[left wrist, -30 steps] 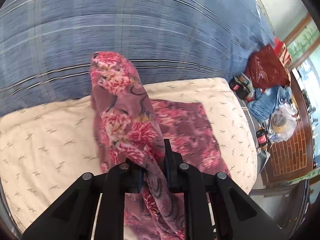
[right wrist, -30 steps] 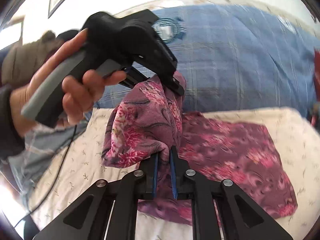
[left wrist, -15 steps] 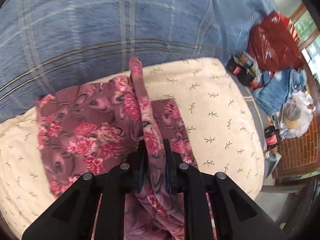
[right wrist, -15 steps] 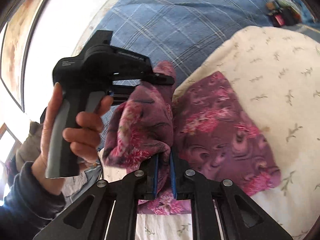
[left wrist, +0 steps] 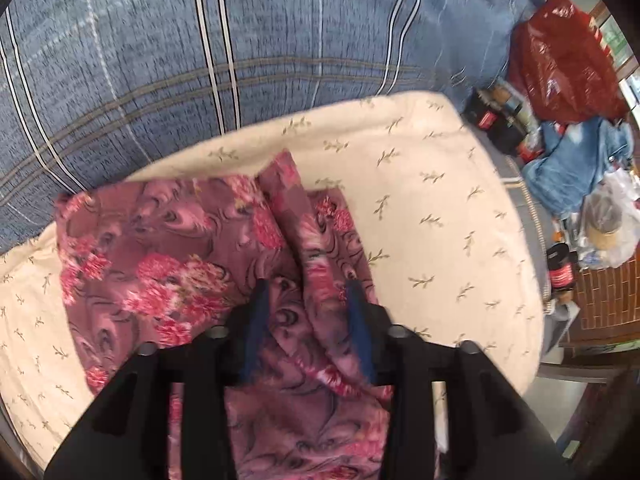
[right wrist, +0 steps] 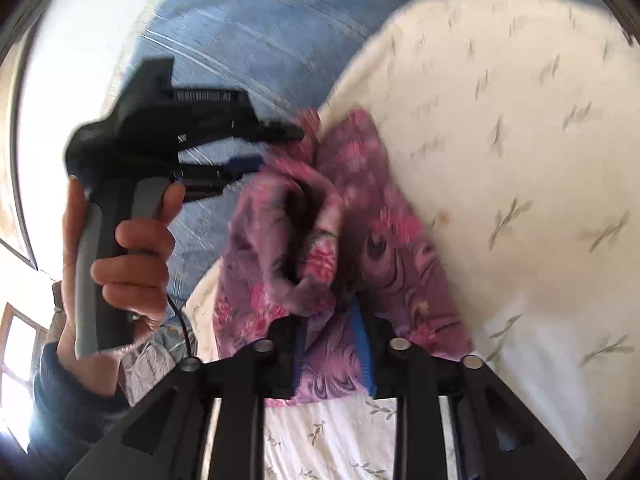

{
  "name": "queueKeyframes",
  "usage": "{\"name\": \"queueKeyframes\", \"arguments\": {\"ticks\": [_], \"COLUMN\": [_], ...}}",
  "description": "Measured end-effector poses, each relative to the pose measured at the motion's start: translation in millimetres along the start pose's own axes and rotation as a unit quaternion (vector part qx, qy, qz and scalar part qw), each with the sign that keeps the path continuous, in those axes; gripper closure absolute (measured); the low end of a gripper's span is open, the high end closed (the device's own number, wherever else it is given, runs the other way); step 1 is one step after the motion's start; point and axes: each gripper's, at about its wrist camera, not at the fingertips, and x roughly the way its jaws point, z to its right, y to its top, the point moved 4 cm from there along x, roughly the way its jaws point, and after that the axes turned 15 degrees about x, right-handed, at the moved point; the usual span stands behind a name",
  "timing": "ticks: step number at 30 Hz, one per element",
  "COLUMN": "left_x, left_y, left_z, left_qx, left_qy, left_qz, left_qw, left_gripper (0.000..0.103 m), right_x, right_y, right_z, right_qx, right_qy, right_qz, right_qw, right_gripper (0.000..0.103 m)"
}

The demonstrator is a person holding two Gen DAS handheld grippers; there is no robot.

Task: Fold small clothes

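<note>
A small pink and maroon floral garment (left wrist: 168,264) lies folded over on a cream cushion (left wrist: 432,208) with a leaf print. My left gripper (left wrist: 306,292) stands open above it, with a raised fold of the cloth lying loose between the jaws. In the right wrist view the same garment (right wrist: 384,232) is bunched up, and my right gripper (right wrist: 330,320) is open with cloth lying loose between its blue pads. The left gripper (right wrist: 276,148) shows there too, held in a hand, its tips at the garment's far edge.
A blue plaid cover (left wrist: 200,48) lies behind the cushion. At the right are a red plastic bag (left wrist: 568,68), dark jars (left wrist: 496,124), blue denim cloth (left wrist: 576,168) and a clear bag (left wrist: 608,228) over a brick-pattern floor.
Both grippers have lowered the garment onto the cushion and opened, letting the cloth go. The lifted fold now lies over the rest of the garment.
</note>
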Motion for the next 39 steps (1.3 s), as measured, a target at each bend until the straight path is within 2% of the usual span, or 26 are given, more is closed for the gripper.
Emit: {"name": "queueKeyframes", "arguments": {"ticks": [1, 3, 8, 10, 11, 12, 13, 14, 15, 16, 17, 18, 20, 22, 24, 27, 29, 31, 32, 33, 35, 36, 37, 39], "left_x": [-4.7, -5.3, 22.1, 31.1, 37.5, 41.2, 43.2, 44.2, 43.5, 39.8, 36.1, 31.9, 27.4, 32.4, 41.2, 32.8, 12.0, -18.4, -37.0, -50.8, -73.6, -80.0, -81.7, -77.9], "left_y": [2.1, 5.2, 6.7, 6.9, 6.6, 6.4, 6.7, 7.1, 7.7, 8.4, 9.4, 10.1, 10.5, 9.4, 6.0, 2.0, 0.4, -6.1, -11.2, -17.4, -36.3, -48.3, -57.8, -84.3], "left_z": [-2.2, -2.9, 15.9, 21.6, 24.3, 26.9, 28.6, 29.3, 30.1, 31.4, 33.9, 39.1, 47.7, 52.8, 52.7, 46.4, 33.4, 12.6, -2.7, -16.3, -50.6, -67.4, -81.0, -102.6], "left_qx": [-0.001, 0.001, 0.016, 0.034, 0.047, 0.056, 0.062, 0.068, 0.067, 0.062, 0.058, 0.054, 0.056, 0.065, 0.063, 0.029, 0.002, -0.029, -0.046, -0.059, -0.087, -0.095, -0.101, -0.129], "left_qy": [0.008, 0.015, 0.016, 0.039, 0.063, 0.073, 0.083, 0.100, 0.100, 0.092, 0.079, 0.049, 0.031, 0.039, 0.042, 0.011, -0.007, -0.021, -0.023, -0.019, 0.010, 0.023, 0.029, 0.025], "left_qz": [0.003, 0.002, -0.048, -0.065, -0.077, -0.081, -0.082, -0.083, -0.079, -0.069, -0.058, -0.049, -0.039, -0.043, -0.055, -0.037, -0.004, 0.041, 0.066, 0.084, 0.111, 0.116, 0.114, 0.108], "left_qw": [1.0000, 0.9999, 0.9986, 0.9965, 0.9939, 0.9925, 0.9912, 0.9893, 0.9895, 0.9915, 0.9935, 0.9961, 0.9972, 0.9962, 0.9956, 0.9988, 1.0000, 0.9985, 0.9965, 0.9945, 0.9900, 0.9884, 0.9879, 0.9854], "left_gripper": [0.048, 0.046, 0.046, 0.046, 0.047, 0.061, 0.074, 0.089, 0.090, 0.092, 0.099, 0.099, 0.099, 0.098, 0.098, 0.098, 0.094, 0.091, 0.080, 0.060, 0.040, 0.041, 0.041, 0.041], "right_x": [-6.8, -11.6, 3.9, 6.1, 11.2, 11.8, 12.3, 13.2, 14.2, 11.0, 5.4, -4.4, -17.6, -18.0, -0.7, 19.2, 16.5, 4.0, -7.4, -17.9, -43.1, -48.5, -48.7, -37.4], "right_y": [2.8, 8.0, 15.9, 16.6, 19.6, 18.8, 19.4, 20.8, 21.8, 23.8, 24.3, 24.7, 24.3, 21.8, 20.2, 14.7, 15.5, 21.1, 27.0, 32.6, 46.1, 53.4, 58.6, 72.1], "right_z": [-3.1, -7.0, -4.2, -8.7, -13.1, -15.1, -16.2, -16.4, -15.0, -10.4, -6.7, -3.2, -0.3, 5.2, 19.2, 25.7, 24.6, 24.2, 24.6, 25.4, 22.7, 17.1, 10.7, -6.7], "right_qx": [-0.014, -0.032, -0.012, -0.014, -0.020, -0.027, -0.037, -0.045, -0.049, -0.030, -0.011, 0.012, 0.023, 0.026, 0.049, 0.063, 0.069, 0.076, 0.081, 0.086, 0.090, 0.084, 0.080, 0.073], "right_qy": [0.000, 0.002, 0.021, 0.042, 0.047, 0.048, 0.043, 0.031, 0.024, 0.036, 0.055, 0.084, 0.103, 0.078, 0.044, 0.011, 0.015, 0.016, 0.017, 0.019, 0.029, 0.035, 0.041, 0.081], "right_qz": [0.020, 0.040, 0.003, -0.016, -0.022, -0.021, -0.011, -0.002, -0.006, -0.008, -0.006, -0.007, -0.002, -0.002, -0.034, -0.074, -0.074, -0.052, -0.023, 0.006, 0.080, 0.101, 0.103, 0.082], "right_qw": [1.000, 0.999, 1.000, 0.999, 0.998, 0.998, 0.998, 0.998, 0.999, 0.999, 0.998, 0.996, 0.994, 0.997, 0.997, 0.995, 0.995, 0.996, 0.996, 0.996, 0.992, 0.991, 0.991, 0.991], "right_gripper": [0.056, 0.041, 0.041, 0.041, 0.041, 0.041, 0.060, 0.082, 0.096, 0.096, 0.096, 0.096, 0.096, 0.096, 0.096, 0.093, 0.087, 0.076, 0.075, 0.073, 0.068, 0.067, 0.067, 0.067]}}
